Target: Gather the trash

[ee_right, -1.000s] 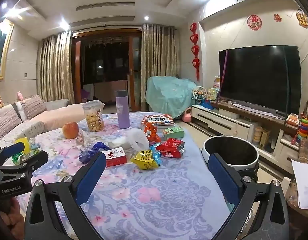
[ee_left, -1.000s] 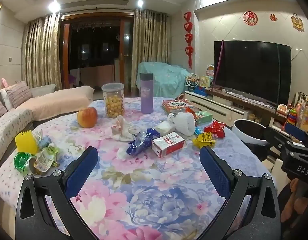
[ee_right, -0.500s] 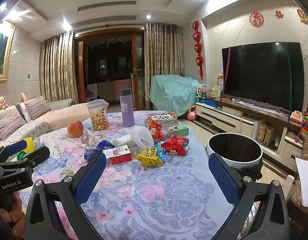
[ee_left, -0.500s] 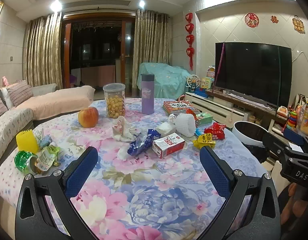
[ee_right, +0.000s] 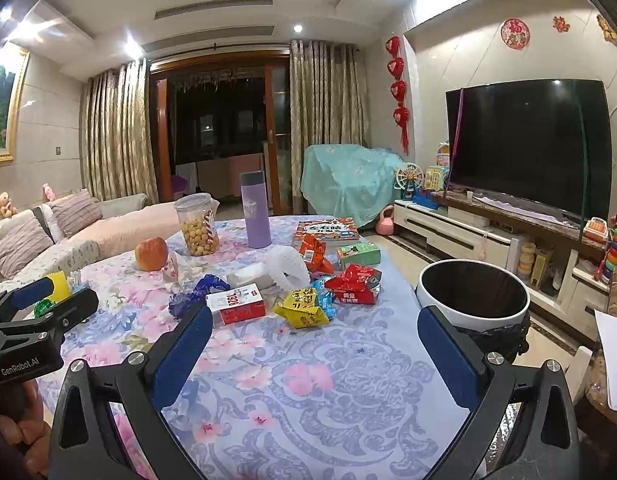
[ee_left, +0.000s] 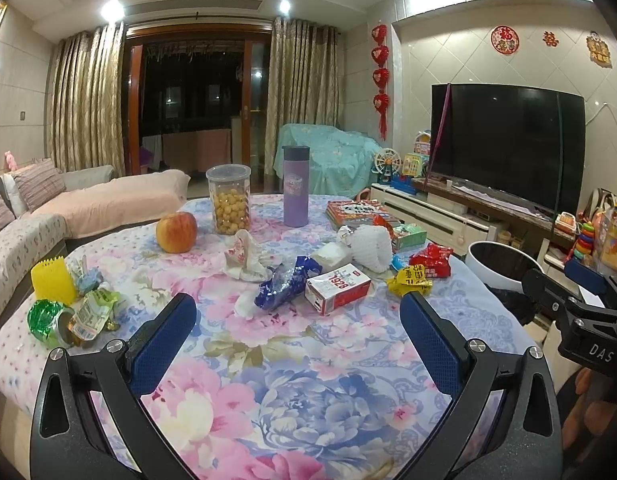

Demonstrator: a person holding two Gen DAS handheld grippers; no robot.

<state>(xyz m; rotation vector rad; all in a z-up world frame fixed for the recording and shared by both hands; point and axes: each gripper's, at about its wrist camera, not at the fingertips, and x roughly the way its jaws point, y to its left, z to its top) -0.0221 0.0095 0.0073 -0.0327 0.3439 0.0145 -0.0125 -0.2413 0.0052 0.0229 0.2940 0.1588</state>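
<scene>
Trash left untouched on the flowered tablecloth (ee_left: 268,380). Held the left gripper (ee_left: 298,308) and the right gripper (ee_right: 314,316) with blue pads wide apart and empty, low over the near table edge. Barely drifted in the last 1 second, so probably no grasp begun yet. Found the red-and-white carton (ee_left: 338,288) just beyond the left gripper's tips, with the crumpled blue wrapper (ee_left: 284,284) just beside it. Saw the crumpled yellow wrapper (ee_right: 304,306) and the red foil wrapper (ee_right: 354,284) ahead of the right gripper, and the round white bin with black liner (ee_right: 472,320) beside the table, past its right finger.

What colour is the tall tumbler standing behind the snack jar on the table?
Light purple with a dark grey lid: the tumbler shows best in the right wrist view.
</scene>
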